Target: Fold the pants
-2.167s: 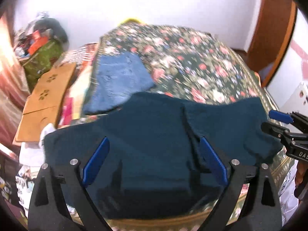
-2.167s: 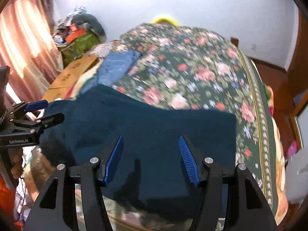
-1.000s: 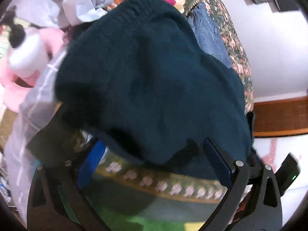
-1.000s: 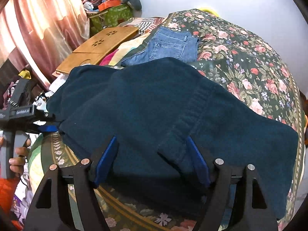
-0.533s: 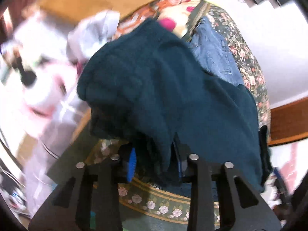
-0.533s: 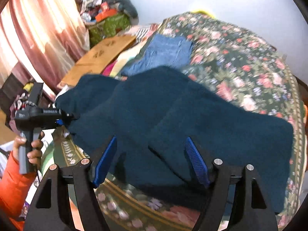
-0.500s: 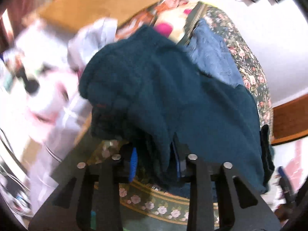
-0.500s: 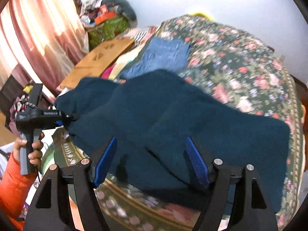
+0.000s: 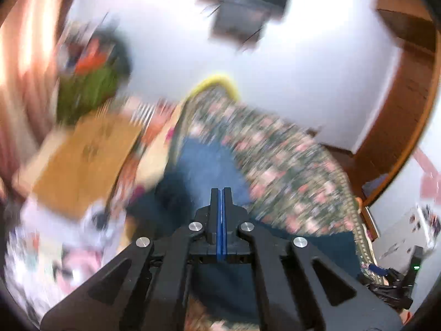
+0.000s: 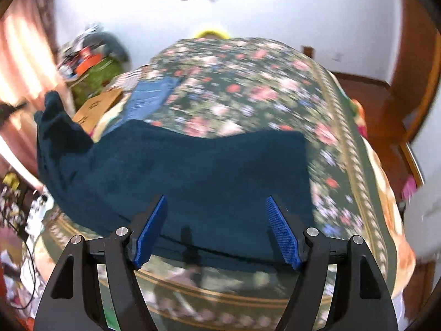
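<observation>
While the left wrist view was badly smeared, I could still see the left gripper [image 9: 220,193] with its blue pads pressed flat together and no cloth visible between them. Dark teal fabric of the pants [image 9: 226,284] lay under its fingers at the bottom of that frame.

In the right wrist view, the right gripper [image 10: 215,198] stood wide, its pads apart and touching nothing, hanging over the near edge of the pants [image 10: 193,171]. The pants were spread across the lower centre of the frame on the floral bed [image 10: 248,82], flat on the right. Their left end stood lifted into a peak at the upper left, beside the pink curtain [image 10: 22,55]. I could not tell whether anything pinched that peak.

Folded blue jeans [image 10: 150,96] lay on the bed beyond the pants, left of centre.
</observation>
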Action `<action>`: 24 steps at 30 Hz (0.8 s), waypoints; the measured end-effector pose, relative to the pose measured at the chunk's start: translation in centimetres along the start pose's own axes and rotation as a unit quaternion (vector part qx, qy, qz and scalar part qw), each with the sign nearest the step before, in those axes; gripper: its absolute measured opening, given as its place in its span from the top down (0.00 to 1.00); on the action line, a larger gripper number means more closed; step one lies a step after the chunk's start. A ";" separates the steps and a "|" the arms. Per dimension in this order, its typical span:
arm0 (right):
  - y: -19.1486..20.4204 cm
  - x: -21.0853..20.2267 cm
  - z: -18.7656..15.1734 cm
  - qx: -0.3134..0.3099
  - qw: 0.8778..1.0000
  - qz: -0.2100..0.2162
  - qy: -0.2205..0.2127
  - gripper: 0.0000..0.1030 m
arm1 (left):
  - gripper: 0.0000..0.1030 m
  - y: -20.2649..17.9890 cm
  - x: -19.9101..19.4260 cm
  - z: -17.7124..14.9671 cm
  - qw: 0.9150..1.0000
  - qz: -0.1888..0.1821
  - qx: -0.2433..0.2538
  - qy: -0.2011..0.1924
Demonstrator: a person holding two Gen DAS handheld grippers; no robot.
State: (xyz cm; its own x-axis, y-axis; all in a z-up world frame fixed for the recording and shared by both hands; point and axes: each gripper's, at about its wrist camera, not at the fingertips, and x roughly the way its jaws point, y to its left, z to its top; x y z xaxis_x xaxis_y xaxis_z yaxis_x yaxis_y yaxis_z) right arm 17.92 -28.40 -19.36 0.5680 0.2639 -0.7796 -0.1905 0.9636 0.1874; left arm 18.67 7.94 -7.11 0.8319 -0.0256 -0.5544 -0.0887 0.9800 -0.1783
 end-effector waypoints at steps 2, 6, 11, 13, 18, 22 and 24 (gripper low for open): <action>-1.7 0.5 -0.7 0.026 1.000 0.001 0.008 0.31 | 1.00 -3.4 -0.9 1.8 0.999 -0.019 0.035 -0.024; -3.5 0.6 -2.1 0.060 0.998 0.013 0.013 0.31 | 0.99 -5.8 0.4 2.3 0.999 -0.030 0.036 0.003; -3.6 0.2 -2.2 0.052 0.998 0.026 0.007 0.31 | 0.72 -3.0 4.7 -1.5 0.994 -0.005 0.004 0.108; -3.4 0.3 -2.1 0.045 0.999 0.027 0.008 0.31 | 0.39 -1.0 6.2 -2.9 0.991 0.013 -0.013 0.134; -2.6 1.2 -2.0 0.040 0.999 0.026 0.010 0.30 | 0.25 1.0 10.3 -5.3 0.982 0.043 -0.014 0.181; -1.9 1.6 -2.0 0.038 0.999 0.023 0.013 0.30 | 0.25 1.1 15.3 -6.7 0.974 0.042 -0.010 0.221; -1.7 1.8 -1.9 0.035 0.999 0.019 0.017 0.30 | 0.26 0.6 18.0 -7.4 0.971 0.039 0.001 0.238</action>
State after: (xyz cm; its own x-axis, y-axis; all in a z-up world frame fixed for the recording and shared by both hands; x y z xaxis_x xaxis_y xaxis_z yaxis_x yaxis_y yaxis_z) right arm 17.74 -29.66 -22.23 0.5343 0.3008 -0.7900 -0.1540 0.9535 0.2589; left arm 29.48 6.57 -23.23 0.4754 -0.0389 -0.8789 -0.1394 0.9831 -0.1190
